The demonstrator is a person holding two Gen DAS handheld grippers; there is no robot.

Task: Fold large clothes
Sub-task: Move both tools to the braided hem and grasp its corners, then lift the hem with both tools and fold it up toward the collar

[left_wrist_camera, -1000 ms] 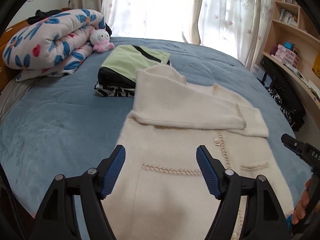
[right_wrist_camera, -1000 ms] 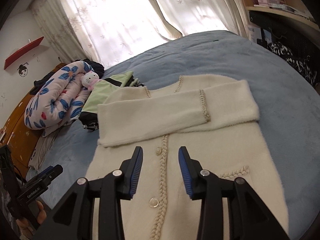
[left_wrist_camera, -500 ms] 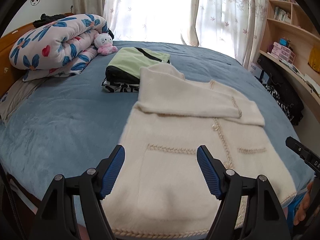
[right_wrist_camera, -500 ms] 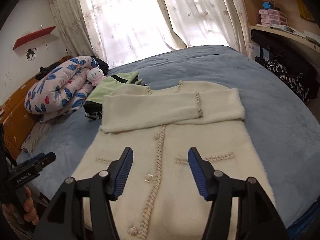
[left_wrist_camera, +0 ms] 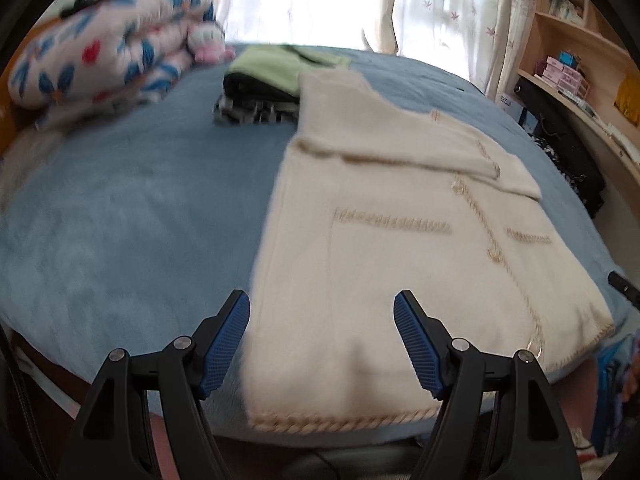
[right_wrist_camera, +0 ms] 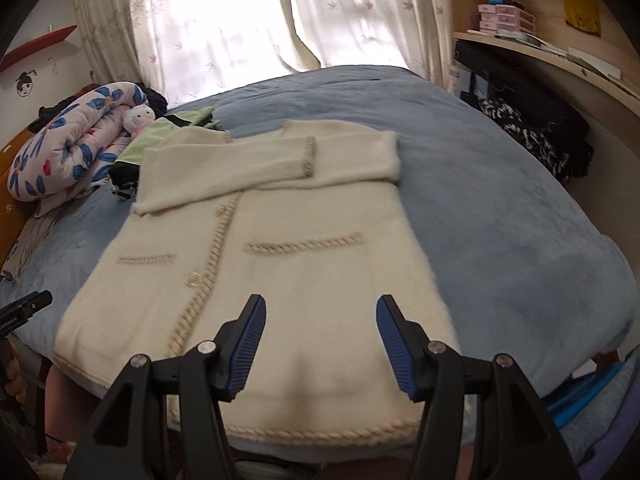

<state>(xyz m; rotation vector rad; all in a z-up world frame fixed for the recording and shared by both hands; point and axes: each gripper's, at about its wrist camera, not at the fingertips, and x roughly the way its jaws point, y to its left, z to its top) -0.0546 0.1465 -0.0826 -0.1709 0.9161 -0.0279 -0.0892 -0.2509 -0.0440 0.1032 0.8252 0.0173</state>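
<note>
A cream knit cardigan with braided trim lies flat on the blue bed, its sleeves folded across the chest. Its hem hangs at the near bed edge. It also shows in the right wrist view. My left gripper is open and empty, just above the hem at the cardigan's left side. My right gripper is open and empty, over the hem toward the right side. Neither touches the cloth.
A stack of folded clothes with a green top sits behind the cardigan. A rolled floral quilt and a plush toy lie at the far left. Shelves and a black bag stand along the right wall.
Both grippers have drawn back from over the cardigan's middle to its hem at the near bed edge. The right gripper's jaws have opened wider. The cardigan has not moved.
</note>
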